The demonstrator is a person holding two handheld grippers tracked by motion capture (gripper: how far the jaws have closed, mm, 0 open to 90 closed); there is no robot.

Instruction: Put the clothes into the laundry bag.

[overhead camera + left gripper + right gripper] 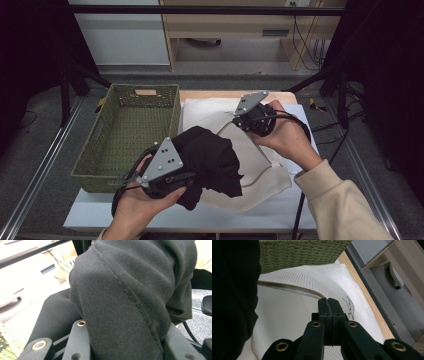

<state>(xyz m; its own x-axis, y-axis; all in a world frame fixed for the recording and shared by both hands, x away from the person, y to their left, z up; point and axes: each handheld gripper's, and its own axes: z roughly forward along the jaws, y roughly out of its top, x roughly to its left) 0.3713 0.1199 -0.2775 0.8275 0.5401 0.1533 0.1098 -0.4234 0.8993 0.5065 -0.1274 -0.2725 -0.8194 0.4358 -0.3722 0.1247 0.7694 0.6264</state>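
A bunched black garment (212, 157) is held above the table's front, and my left gripper (190, 176) is shut on it. In the left gripper view the black garment (130, 290) bulges up between the two jaws of my left gripper (125, 342). A white mesh garment (260, 167) with beige trim lies spread on the table. My right gripper (239, 120) is at its far edge. In the right gripper view the right gripper (329, 302) has its jaws pressed together, and the white garment's (294, 312) trimmed edge rises to their tip, seemingly pinched.
A green woven basket (125, 132) stands on the table's left, close to the left hand. The white tabletop (100, 212) shows along the front. A wooden strip (210, 94) edges the far side, with a black frame bar and a desk beyond.
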